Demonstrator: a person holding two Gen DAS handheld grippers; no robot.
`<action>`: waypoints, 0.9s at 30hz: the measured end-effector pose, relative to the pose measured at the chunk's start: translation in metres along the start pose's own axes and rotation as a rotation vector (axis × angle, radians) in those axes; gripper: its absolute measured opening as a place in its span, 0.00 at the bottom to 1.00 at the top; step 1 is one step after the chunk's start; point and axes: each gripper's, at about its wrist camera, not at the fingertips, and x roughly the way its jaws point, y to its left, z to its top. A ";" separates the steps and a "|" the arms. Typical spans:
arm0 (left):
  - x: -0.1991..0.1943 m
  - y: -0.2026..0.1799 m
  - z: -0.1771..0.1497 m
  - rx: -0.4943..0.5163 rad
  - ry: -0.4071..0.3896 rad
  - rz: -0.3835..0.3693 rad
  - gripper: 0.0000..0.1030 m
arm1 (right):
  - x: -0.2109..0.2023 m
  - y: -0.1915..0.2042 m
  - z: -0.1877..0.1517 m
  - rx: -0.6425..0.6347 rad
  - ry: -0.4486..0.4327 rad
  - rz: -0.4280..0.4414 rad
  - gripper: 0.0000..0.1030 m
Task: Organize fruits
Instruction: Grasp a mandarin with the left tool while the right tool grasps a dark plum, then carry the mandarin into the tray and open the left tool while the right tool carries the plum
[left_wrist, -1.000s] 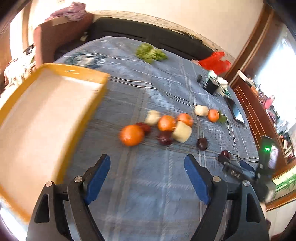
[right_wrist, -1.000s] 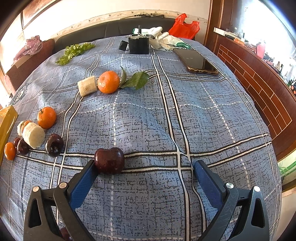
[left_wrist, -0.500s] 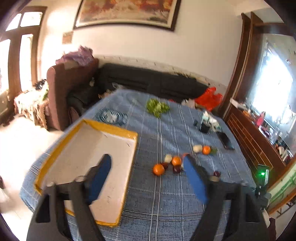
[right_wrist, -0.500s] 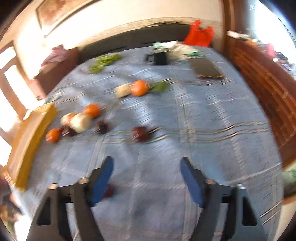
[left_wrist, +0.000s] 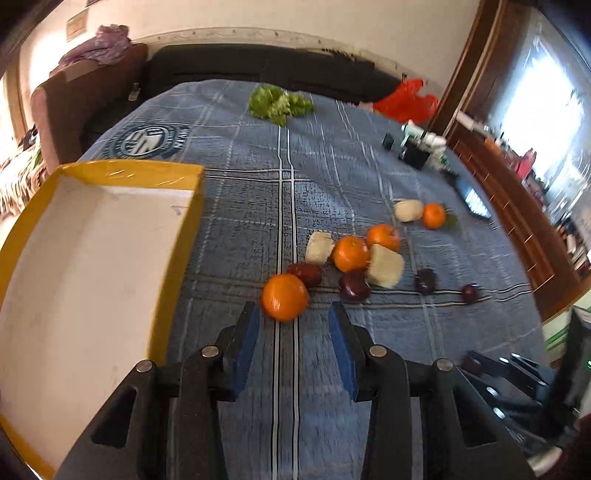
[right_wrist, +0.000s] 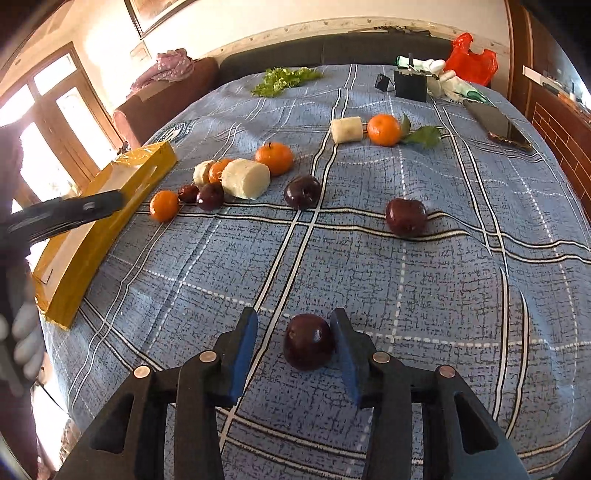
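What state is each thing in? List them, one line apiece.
left gripper: open, aimed at the nearest orange, not gripping.
nearest orange: on the cloth, just ahead of the fingertips.
right gripper: open, straddling a dark plum.
dark plum: on the cloth, close against the right finger.
yellow tray: empty.
phone: lying flat, screen dark.

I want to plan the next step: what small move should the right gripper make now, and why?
Probably close the right gripper on the dark red fruit. The fruit already sits between the open jaws, touching or nearly touching the right one, with a gap on the left. The yellow tray holds no fruit in view.
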 end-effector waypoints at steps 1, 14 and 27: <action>0.009 -0.002 0.004 0.011 0.009 0.011 0.37 | 0.000 0.000 0.000 -0.003 0.002 0.001 0.43; 0.037 -0.011 -0.009 0.072 0.043 0.074 0.32 | -0.009 0.010 -0.010 -0.075 -0.055 -0.016 0.27; -0.128 0.054 -0.027 -0.145 -0.212 0.062 0.32 | -0.077 0.089 0.026 -0.199 -0.208 0.164 0.27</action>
